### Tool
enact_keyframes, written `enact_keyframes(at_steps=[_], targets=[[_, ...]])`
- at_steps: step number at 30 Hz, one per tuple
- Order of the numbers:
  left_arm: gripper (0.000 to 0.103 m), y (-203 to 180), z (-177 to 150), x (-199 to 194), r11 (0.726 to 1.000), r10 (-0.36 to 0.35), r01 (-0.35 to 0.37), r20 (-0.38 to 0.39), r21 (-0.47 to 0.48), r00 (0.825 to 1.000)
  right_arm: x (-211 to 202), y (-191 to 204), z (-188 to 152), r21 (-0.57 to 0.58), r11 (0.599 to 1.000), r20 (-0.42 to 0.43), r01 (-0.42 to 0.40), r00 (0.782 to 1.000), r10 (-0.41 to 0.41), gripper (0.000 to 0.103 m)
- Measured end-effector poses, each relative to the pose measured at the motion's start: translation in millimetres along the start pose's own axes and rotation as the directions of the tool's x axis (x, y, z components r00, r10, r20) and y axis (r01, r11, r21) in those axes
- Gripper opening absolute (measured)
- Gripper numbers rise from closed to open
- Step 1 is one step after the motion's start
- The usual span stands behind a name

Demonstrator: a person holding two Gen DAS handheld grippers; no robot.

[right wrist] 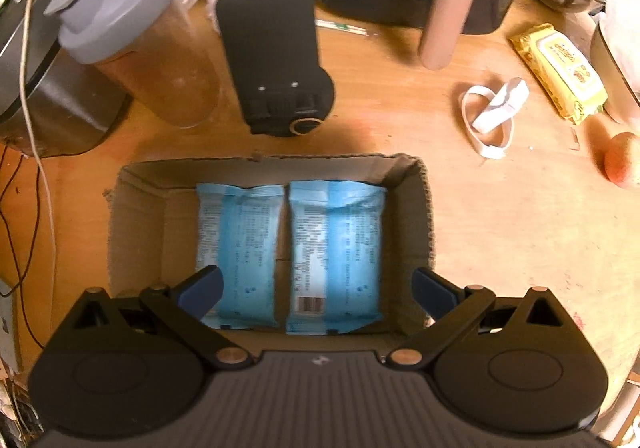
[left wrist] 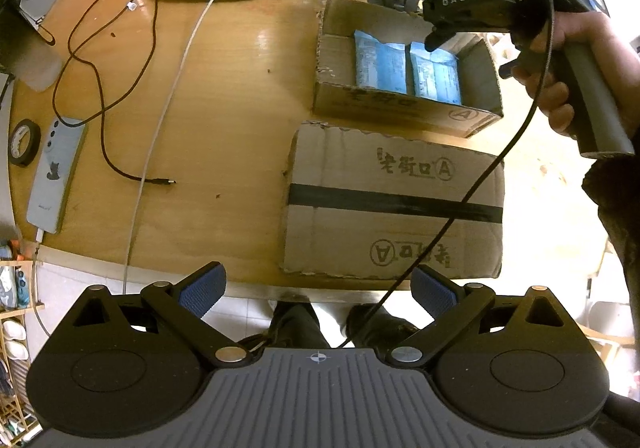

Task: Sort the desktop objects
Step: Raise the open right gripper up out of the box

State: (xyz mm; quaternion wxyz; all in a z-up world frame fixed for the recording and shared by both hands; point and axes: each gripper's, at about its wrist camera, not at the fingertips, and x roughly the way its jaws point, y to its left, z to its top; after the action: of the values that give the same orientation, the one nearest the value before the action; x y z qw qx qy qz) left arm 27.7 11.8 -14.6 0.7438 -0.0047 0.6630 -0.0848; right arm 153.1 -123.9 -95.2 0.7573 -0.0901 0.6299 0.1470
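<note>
I see two blue packets point(right wrist: 288, 252) lying side by side inside the open cardboard box point(right wrist: 416, 215), with my right gripper point(right wrist: 316, 288) spread wide and empty just above its near edge. Beyond the box a black phone stand point(right wrist: 276, 63) and a lidded jar point(right wrist: 148, 47) crowd the far side. My left gripper point(left wrist: 316, 288) hangs released over the table edge, an upturned taped carton point(left wrist: 392, 199) between it and the box.
</note>
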Motion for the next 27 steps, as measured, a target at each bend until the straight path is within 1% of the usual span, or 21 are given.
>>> enact_keyframes(at_steps=[14, 27], targets=[[0.101, -15.1, 3.0, 3.8, 1.0, -0.005, 0.005, -0.004, 0.023, 1.0, 1.2, -43.4, 7.3, 0.057, 0.998, -0.004, 0.025, 1.0, -0.025, 0.103], [0.101, -21.1, 5.1, 6.4, 0.999, -0.006, 0.006, -0.008, 0.033, 1.0, 3.2, -53.3, 8.7, 0.075, 0.997, -0.011, 0.032, 0.999, -0.031, 0.103]])
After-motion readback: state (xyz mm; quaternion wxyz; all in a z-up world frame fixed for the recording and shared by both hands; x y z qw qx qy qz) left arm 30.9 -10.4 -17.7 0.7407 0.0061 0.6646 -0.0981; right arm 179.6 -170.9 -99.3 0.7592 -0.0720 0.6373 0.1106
